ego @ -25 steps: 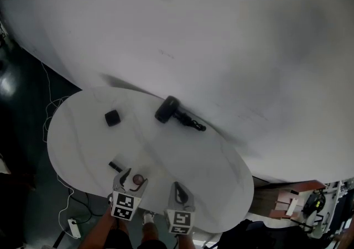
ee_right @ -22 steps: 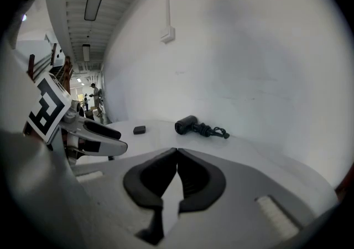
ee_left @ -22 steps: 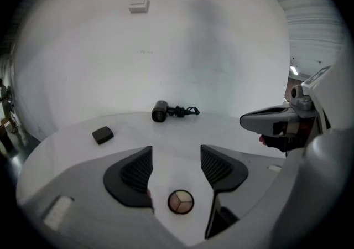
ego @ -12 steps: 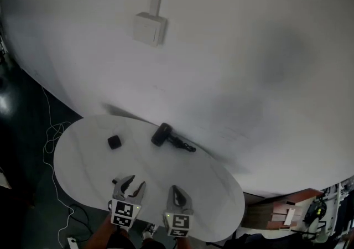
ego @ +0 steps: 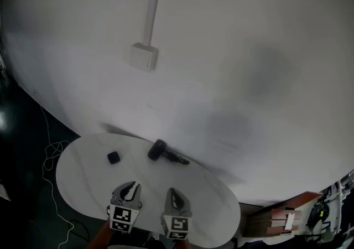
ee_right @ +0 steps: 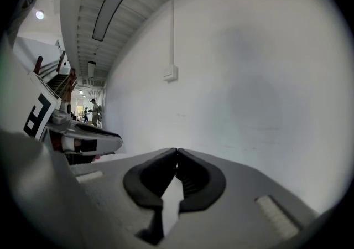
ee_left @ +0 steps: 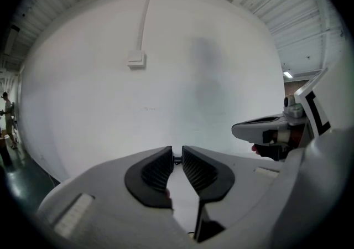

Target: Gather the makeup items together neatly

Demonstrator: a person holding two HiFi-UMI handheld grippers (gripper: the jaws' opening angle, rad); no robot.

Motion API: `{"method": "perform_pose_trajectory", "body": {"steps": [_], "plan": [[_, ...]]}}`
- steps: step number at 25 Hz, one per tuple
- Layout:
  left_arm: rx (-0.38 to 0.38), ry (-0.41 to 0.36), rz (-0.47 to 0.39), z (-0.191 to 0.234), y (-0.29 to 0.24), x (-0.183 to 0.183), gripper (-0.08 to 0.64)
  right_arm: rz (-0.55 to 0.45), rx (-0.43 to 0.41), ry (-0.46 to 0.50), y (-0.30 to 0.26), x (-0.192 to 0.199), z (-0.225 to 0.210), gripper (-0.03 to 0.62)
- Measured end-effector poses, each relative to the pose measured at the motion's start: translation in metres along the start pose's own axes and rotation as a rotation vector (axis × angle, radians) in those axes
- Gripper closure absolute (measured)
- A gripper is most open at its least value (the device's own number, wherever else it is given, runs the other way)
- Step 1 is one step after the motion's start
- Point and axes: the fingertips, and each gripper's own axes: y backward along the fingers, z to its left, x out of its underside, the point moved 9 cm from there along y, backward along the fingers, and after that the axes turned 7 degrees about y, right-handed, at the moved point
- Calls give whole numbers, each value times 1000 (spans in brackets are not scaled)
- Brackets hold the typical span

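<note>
Both grippers higher above the table [ego: 83, 184] than before, left gripper [ego: 130, 187] fingers just closing to a narrow gap, empty, right gripper [ego: 172, 192] fingers pressed together, empty, one small black pot [ego: 113, 157], one black brush [ego: 159, 150]

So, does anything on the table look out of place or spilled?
Nothing spilled. The small black item lies apart from the dark brush-like item, which sits slanted near the far edge of the table; they are not gathered.

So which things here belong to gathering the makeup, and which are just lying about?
For the job: small black box; long black makeup tool; both on the table.
Just lying about: wall box; floor cords; wooden furniture at the right.
</note>
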Motion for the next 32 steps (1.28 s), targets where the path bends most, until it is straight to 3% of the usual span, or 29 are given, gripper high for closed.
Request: {"method": "perform_pose_trajectory", "body": {"steps": [7,17,32], "plan": [[-18,-9,-23,-3,6,-6,535,-16,-5,2,6,-3,-1,588],[-57,-13,-27,-4,8,-10,540,-27,-49,8,-1,-6,-3,588],[-232,28,-49,-14,39,10,540,-28,-208,54,5,6,0,588]]}}
